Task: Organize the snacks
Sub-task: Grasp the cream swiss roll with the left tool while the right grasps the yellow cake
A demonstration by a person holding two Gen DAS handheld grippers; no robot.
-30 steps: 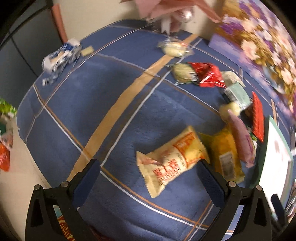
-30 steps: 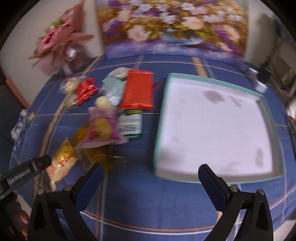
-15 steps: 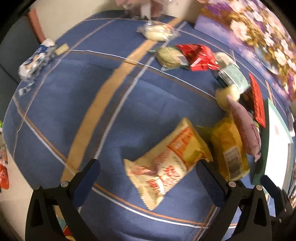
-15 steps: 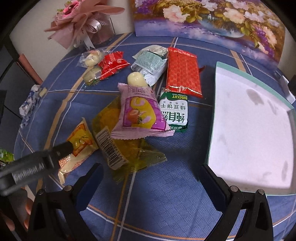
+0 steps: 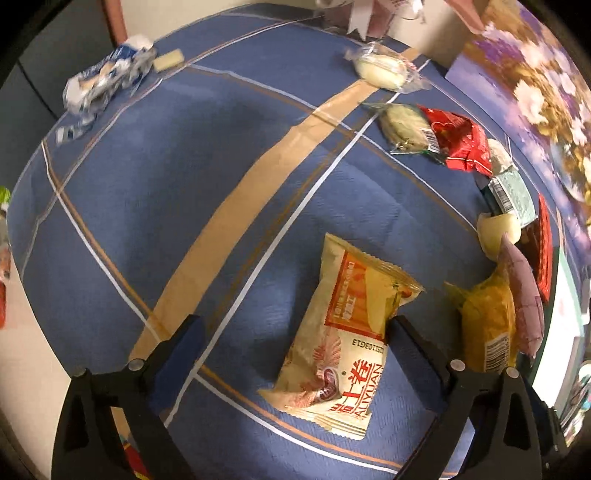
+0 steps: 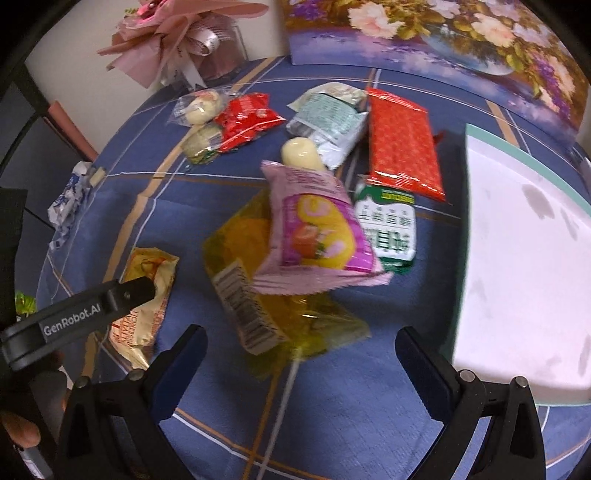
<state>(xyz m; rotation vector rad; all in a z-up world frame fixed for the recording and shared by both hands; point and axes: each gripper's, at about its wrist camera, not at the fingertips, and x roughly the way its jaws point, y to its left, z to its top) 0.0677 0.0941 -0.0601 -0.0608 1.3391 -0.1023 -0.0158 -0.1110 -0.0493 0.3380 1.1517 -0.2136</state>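
Observation:
A cream and orange snack packet [image 5: 347,321] lies on the blue tablecloth between the open fingers of my left gripper [image 5: 293,332]; the right finger touches its edge. In the right wrist view the same packet [image 6: 146,295] lies at lower left under the left gripper's finger [image 6: 92,310]. My right gripper [image 6: 301,349] is open and empty just above a yellow packet [image 6: 266,295], which has a pink packet [image 6: 314,229] lying on it. A white tray with a teal rim [image 6: 461,258] stands empty at the right.
More snacks lie beyond: a green biscuit pack [image 6: 388,229], a long red pack [image 6: 402,147], a pale green pack [image 6: 328,118], a small red pack [image 6: 247,118], clear-wrapped buns [image 6: 199,107]. A blue-white wrapper [image 5: 107,81] lies far left. A flower painting [image 6: 443,33] and bouquet [image 6: 184,33] stand behind.
Both grippers have moved closer to the table. The left now straddles the cream and orange packet; the right has swung left from the tray to the yellow and pink packets.

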